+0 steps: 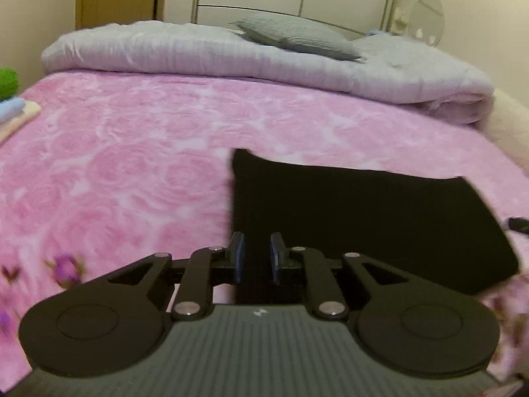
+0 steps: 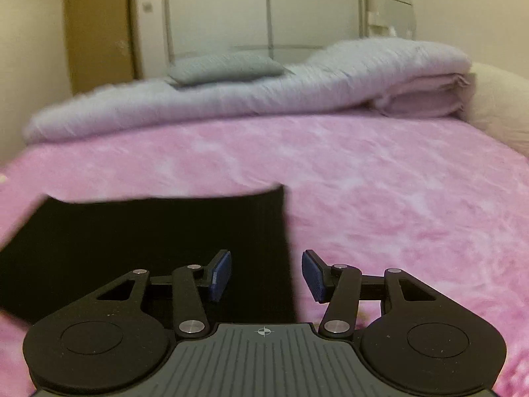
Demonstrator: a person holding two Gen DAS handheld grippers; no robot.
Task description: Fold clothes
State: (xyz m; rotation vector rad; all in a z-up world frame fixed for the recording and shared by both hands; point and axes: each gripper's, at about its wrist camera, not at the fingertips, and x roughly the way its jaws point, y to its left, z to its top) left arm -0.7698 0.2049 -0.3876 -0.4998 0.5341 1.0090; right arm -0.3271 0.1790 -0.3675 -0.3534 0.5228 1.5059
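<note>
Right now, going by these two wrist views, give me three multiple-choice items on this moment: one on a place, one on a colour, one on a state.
1. Where does the black garment lie?
A. On the pink bedspread
B. On the grey pillow
C. On the floor

2. What colour are the gripper pads?
A. Red
B. Blue
C. White

3. How do the right gripper jaws stand?
A. Clamped on the garment
B. Fully shut, empty
C. Apart, straddling the garment's right edge

Answers:
1 A: pink fabric borders the garment on its visible sides.
2 B: both views show blue pads.
3 C: a clear gap shows between the pads, one over black cloth and one over pink.
</note>
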